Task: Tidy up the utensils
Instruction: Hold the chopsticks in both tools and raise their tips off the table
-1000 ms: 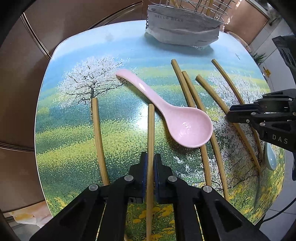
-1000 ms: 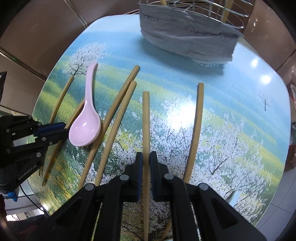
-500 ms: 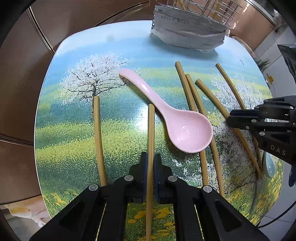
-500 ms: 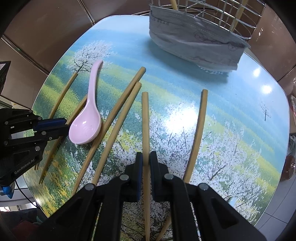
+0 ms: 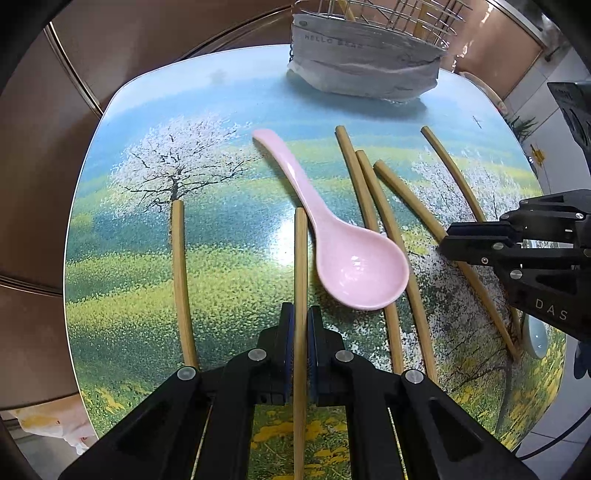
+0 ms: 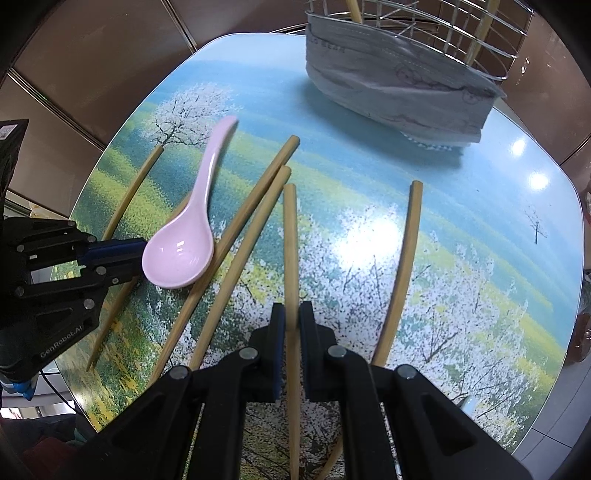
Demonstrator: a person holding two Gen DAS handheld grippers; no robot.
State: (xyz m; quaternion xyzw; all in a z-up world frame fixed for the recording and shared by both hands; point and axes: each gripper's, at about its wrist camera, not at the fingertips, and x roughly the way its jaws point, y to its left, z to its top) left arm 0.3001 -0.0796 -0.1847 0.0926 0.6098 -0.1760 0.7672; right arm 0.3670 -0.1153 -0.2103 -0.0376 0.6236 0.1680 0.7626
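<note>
"HELLO BEAR" is showing on the face mask [image 5: 364, 70] at 12 o'clock. Each gripper, left [image 5: 301, 319] and right [image 6: 291, 317], is clamping 1 bamboo chopstick [image 5: 301, 266] [image 6: 290, 240]; the pink spoon [image 5: 354, 266] is lying between them.

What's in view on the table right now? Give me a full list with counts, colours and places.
table: one, painted landscape top, under everything.
chopsticks: six, bamboo tan; four loose on the table, one in each gripper.
pink spoon: one, mid-table, bowl up, touching a chopstick.
pale spoon: one, light blue-white, at the table's right edge, mostly hidden.
wire rack: one, metal, far edge, sticks standing in it.
face masks: stack, grey, against the rack.
left hand-held gripper: black, shut on a chopstick.
right hand-held gripper: black, shut on a chopstick.
</note>
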